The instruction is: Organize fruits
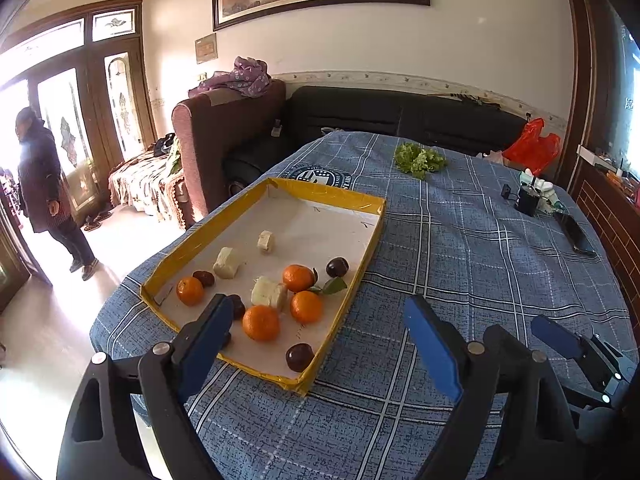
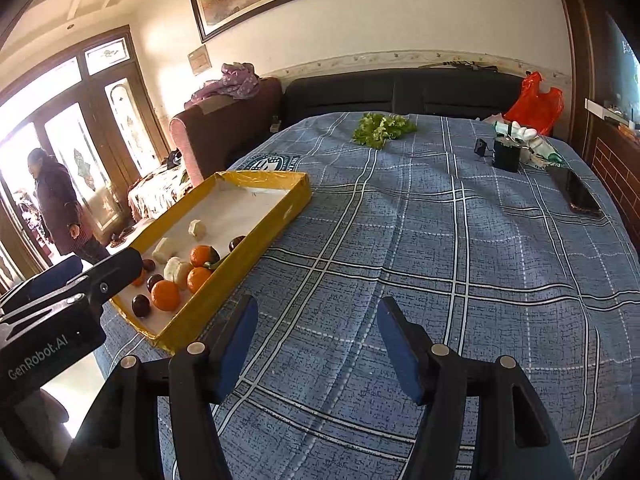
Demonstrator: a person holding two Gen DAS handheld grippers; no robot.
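Note:
A yellow-rimmed tray (image 1: 332, 193) with a white floor lies on the blue plaid cloth. It holds several oranges (image 1: 261, 323), several dark plums (image 1: 299, 357) and three pale fruit chunks (image 1: 269, 291). My left gripper (image 1: 320, 320) is open and empty, hovering over the tray's near right corner. The tray also shows at the left of the right wrist view (image 2: 276, 178), with oranges (image 2: 165, 295) and plums (image 2: 141, 305). My right gripper (image 2: 318, 320) is open and empty above bare cloth, to the right of the tray. It also shows at the right edge of the left wrist view (image 1: 560, 338).
A bunch of green lettuce (image 2: 380, 128) lies at the table's far side. A black box (image 2: 506, 154), a phone (image 2: 576, 194) and a red bag (image 2: 534, 104) are at the far right. Sofas stand behind the table. A person (image 1: 44, 184) stands by the door at the left.

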